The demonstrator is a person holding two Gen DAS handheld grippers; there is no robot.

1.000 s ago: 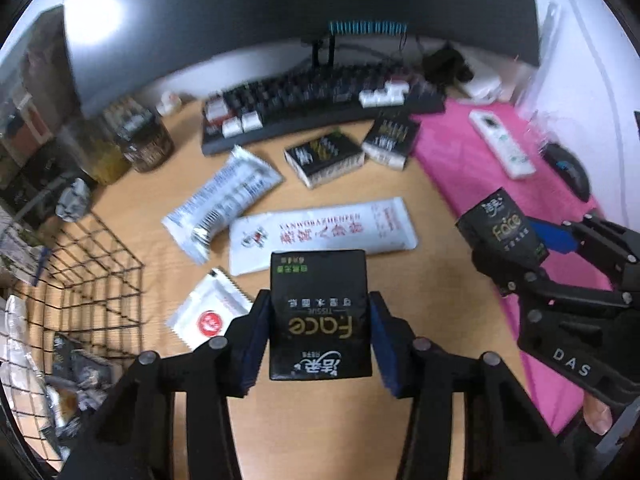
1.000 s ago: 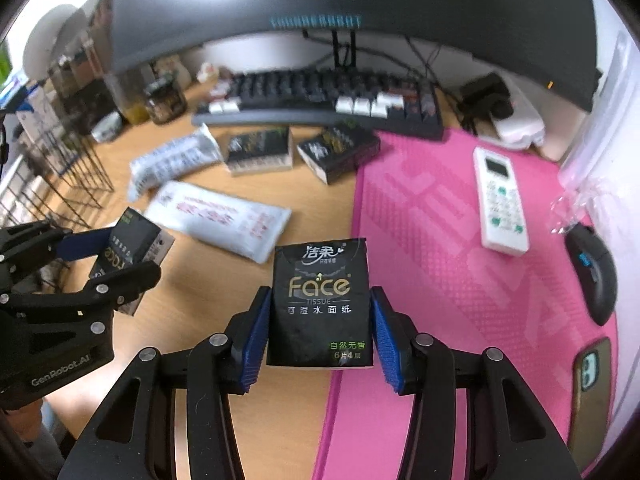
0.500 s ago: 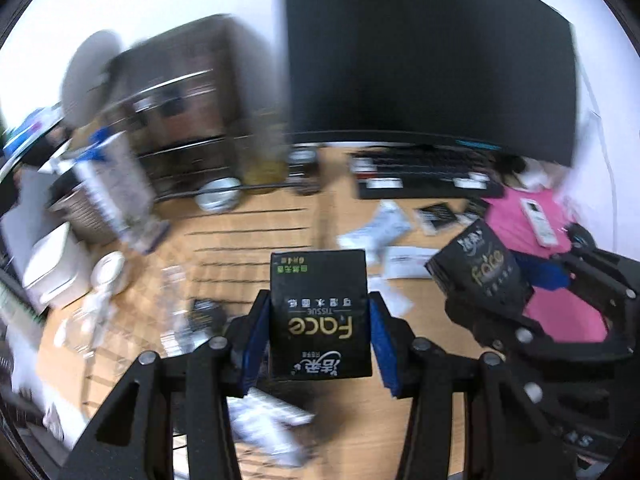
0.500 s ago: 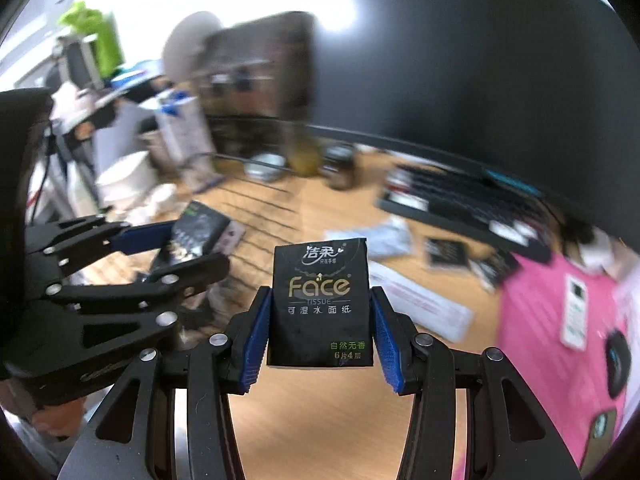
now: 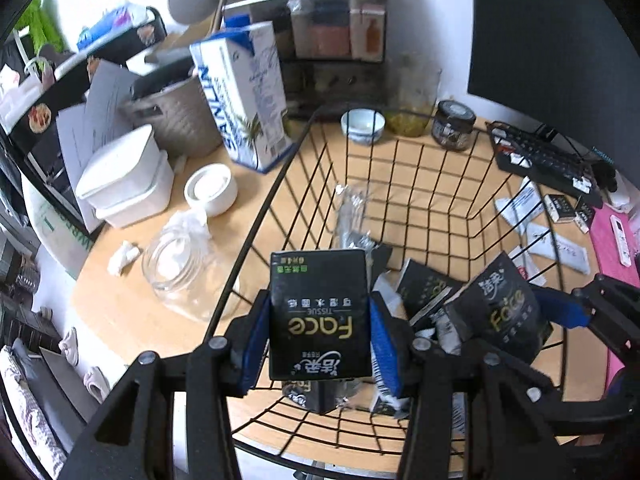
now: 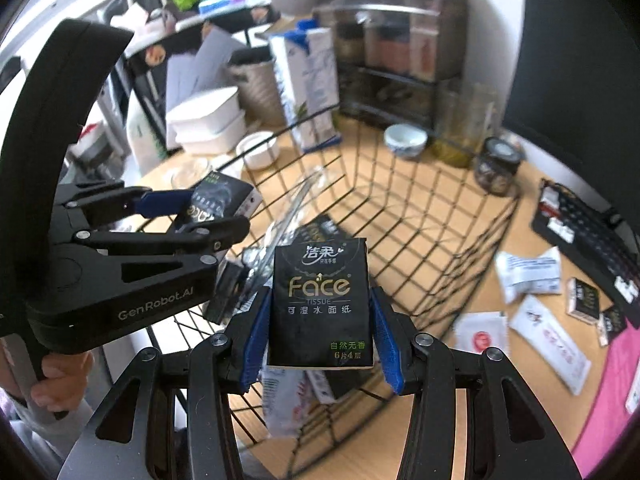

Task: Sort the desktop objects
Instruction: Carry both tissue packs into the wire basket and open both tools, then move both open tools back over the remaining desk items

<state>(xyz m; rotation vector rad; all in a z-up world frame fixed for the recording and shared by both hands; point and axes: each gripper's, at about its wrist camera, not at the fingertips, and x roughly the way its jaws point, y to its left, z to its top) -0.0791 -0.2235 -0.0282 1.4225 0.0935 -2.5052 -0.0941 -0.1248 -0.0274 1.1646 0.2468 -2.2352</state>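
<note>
1. left gripper (image 5: 319,334) has its blue pads clamped on a black tissue pack (image 5: 319,314), glossy plastic, flat rectangle. gold "face" and "tissue" read upside down in the left wrist view. it hangs above the near edge of the wire basket (image 5: 400,184).
2. right gripper (image 6: 320,322) is squeezing a second tissue pack (image 6: 320,306), same black wrap, gold "face", "tissue" under it, chinese lettering, green text at the bottom. also up over the basket.
3. the left gripper's black body reads "genrobot.ai" in the right wrist view, with a bit of the person's hand (image 6: 60,376) on its handle.
4. the basket is thin black wire grid on the wooden desk (image 5: 132,304), with more black packs and crinkly wrappers inside.
5. beside the basket: a clear glass jar (image 5: 180,268) on its side, white lidded boxes (image 5: 124,178), and a tall white-and-blue carton (image 5: 244,96) with "sanlin" on it.
6. further off: a small bowl (image 5: 363,125), a dark-lidded jar (image 5: 454,124), a black keyboard (image 5: 548,160), white sachets (image 6: 548,336) with red print, and a pink mat (image 5: 612,240).
</note>
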